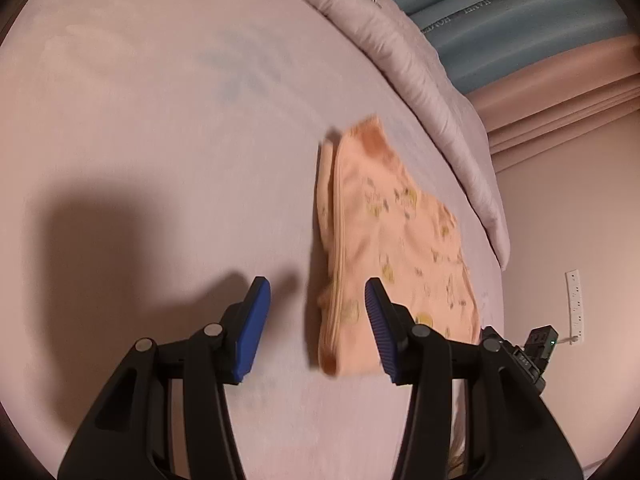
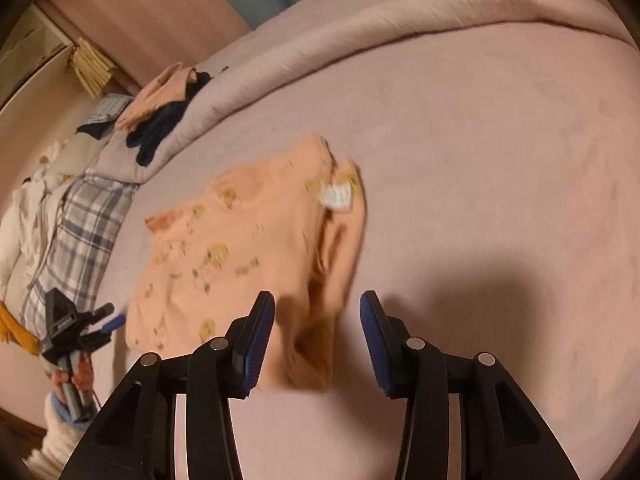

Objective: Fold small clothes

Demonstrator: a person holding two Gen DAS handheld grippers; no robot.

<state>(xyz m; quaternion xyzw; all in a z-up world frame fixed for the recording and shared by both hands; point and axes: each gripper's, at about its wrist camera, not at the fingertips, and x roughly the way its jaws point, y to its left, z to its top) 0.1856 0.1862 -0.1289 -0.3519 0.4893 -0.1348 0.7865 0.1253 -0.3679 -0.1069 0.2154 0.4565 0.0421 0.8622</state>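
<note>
A small peach garment (image 1: 392,236) with yellow printed figures lies folded on the pale pink bed sheet (image 1: 160,128). In the right wrist view the garment (image 2: 240,240) lies flat with a white label (image 2: 336,196) showing near its far right corner. My left gripper (image 1: 318,320) is open and empty, just above the garment's near left edge. My right gripper (image 2: 318,336) is open and empty, over the garment's near right corner. The left gripper also shows at the left of the right wrist view (image 2: 80,328).
A rolled pink duvet (image 2: 400,20) runs along the far side of the bed. A pile of peach and dark clothes (image 2: 168,108) lies on it at the left. A plaid cloth (image 2: 80,232) and white clothes (image 2: 28,220) lie at the left edge.
</note>
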